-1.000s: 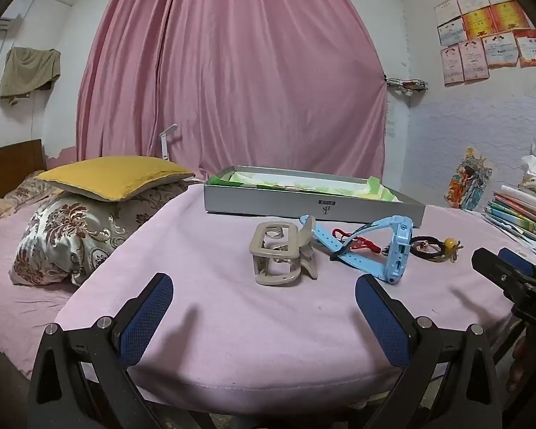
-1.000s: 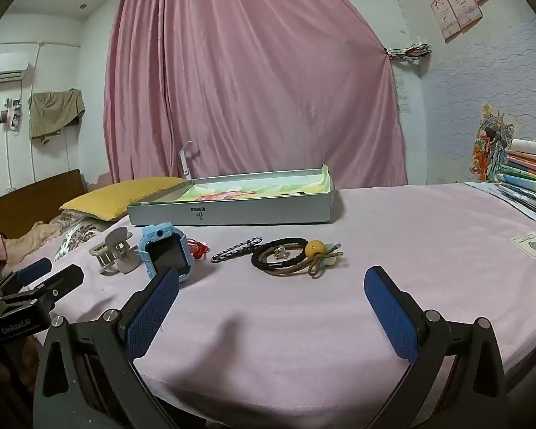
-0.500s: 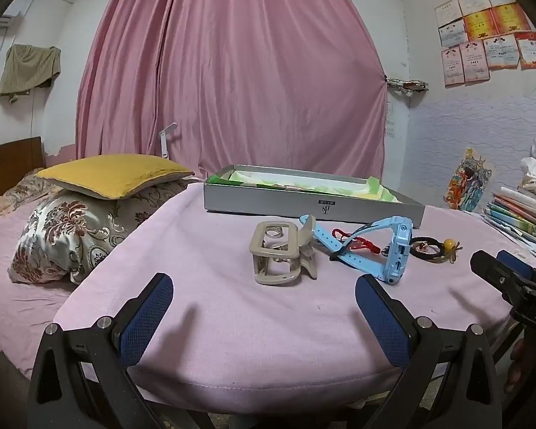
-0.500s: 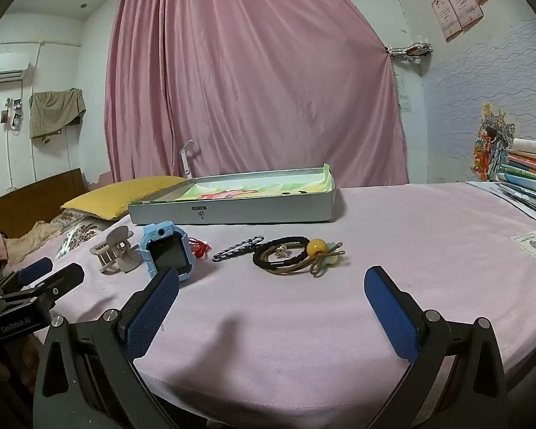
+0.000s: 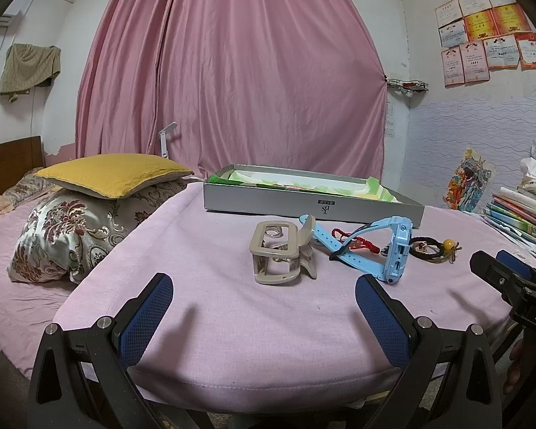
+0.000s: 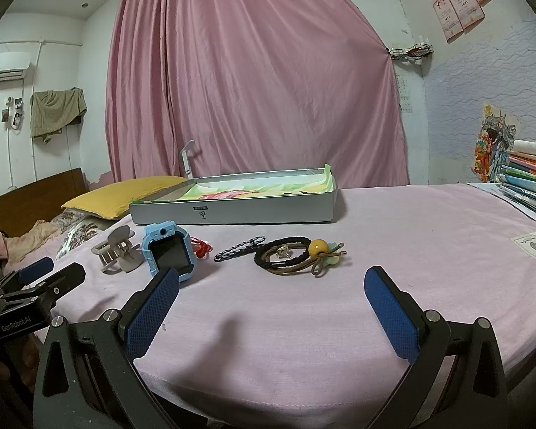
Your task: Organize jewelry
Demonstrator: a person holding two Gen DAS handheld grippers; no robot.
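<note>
In the right wrist view, I see the beige plastic claw clip point(image 6: 117, 252) at centre left on the pink-covered counter point(image 6: 411, 250), then the blue child's smartwatch point(image 6: 168, 252), black hair ties with a yellow bead point(image 6: 296, 255), all before the grey shallow box point(image 6: 253, 211). I hold the left hand-held gripper point(image 5: 264, 316) and right hand-held gripper point(image 6: 271, 312) apart, empty.

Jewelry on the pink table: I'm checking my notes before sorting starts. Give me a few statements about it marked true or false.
1. Both the left gripper and the right gripper are open and empty. True.
2. The blue watch lies inside the grey box. False: it is on the cloth in front of the box.
3. The beige hair claw sits left of the watch. True.
4. The hair ties carry a red bead. False: the bead is yellow.
</note>
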